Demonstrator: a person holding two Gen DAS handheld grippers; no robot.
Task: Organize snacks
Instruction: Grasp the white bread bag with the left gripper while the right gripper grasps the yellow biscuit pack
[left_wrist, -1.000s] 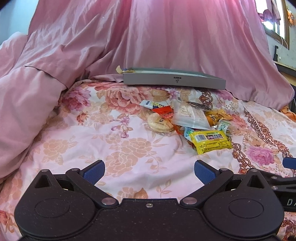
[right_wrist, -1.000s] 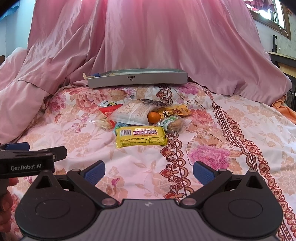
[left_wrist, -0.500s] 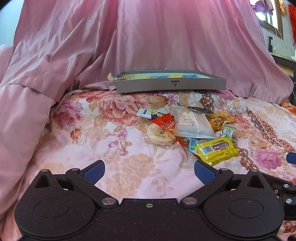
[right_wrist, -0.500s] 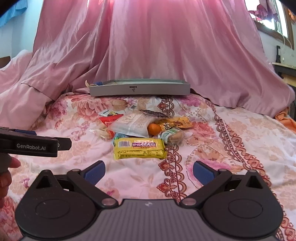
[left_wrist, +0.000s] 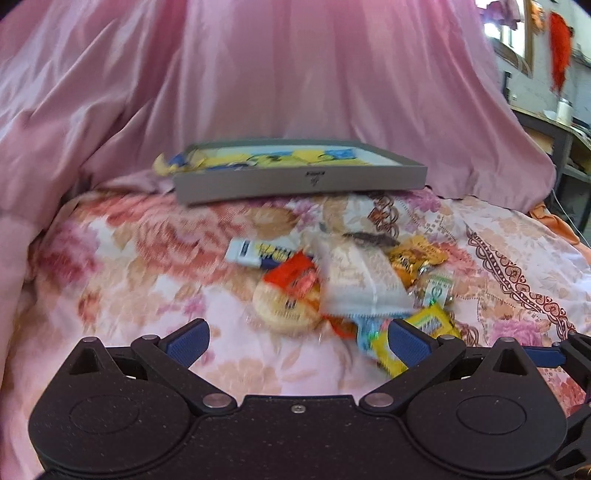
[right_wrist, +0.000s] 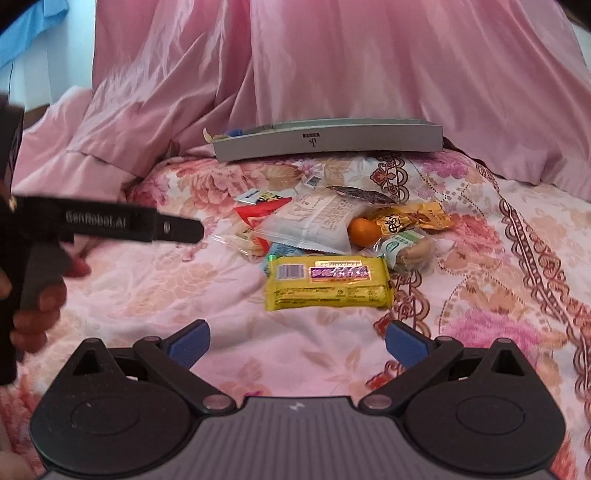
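So the snacks (right_wrist: 325, 236) are all heaped in one loose pile in the middle of the bed (right_wrist: 480, 295), on a soft floral quilt with a brown lacy border print. Closest to the right camera is a flat rectangular yellow packet (right_wrist: 328, 282), glossy plastic with a barcode on one end. Behind it is a crinkly white pouch (right_wrist: 314, 221), a round orange fruit (right_wrist: 364, 232) tucked against a shiny gold wrapper (right_wrist: 410, 218), a red wrapper (right_wrist: 258, 214), and a clear-wrapped round biscuit (left_wrist: 286, 308) that shows best from the left side. A shallow grey tray (right_wrist: 332, 142) with stiff straight walls sits at the back of the bed against the draped pink satiny fabric (right_wrist: 332, 55), and from the left view you can see yellow and blue packets already lying in it.

Left hand-held gripper (left_wrist: 297, 338) is held low and level over the quilt, blue ribbed pads spread wide apart, nothing between them; its right pad overlaps the yellow packet in the picture, but I can't tell if they touch. In the right view you can see a hand (right_wrist: 35, 295) wrapped around its trigger. Right hand-held gripper (right_wrist: 297, 338) is also wide open and empty, pointing at the yellow packet from just short of it.

Compared with half a second ago, the left one has pushed in toward the pile (its view is motion-blurred), and the right one has edged closer too.
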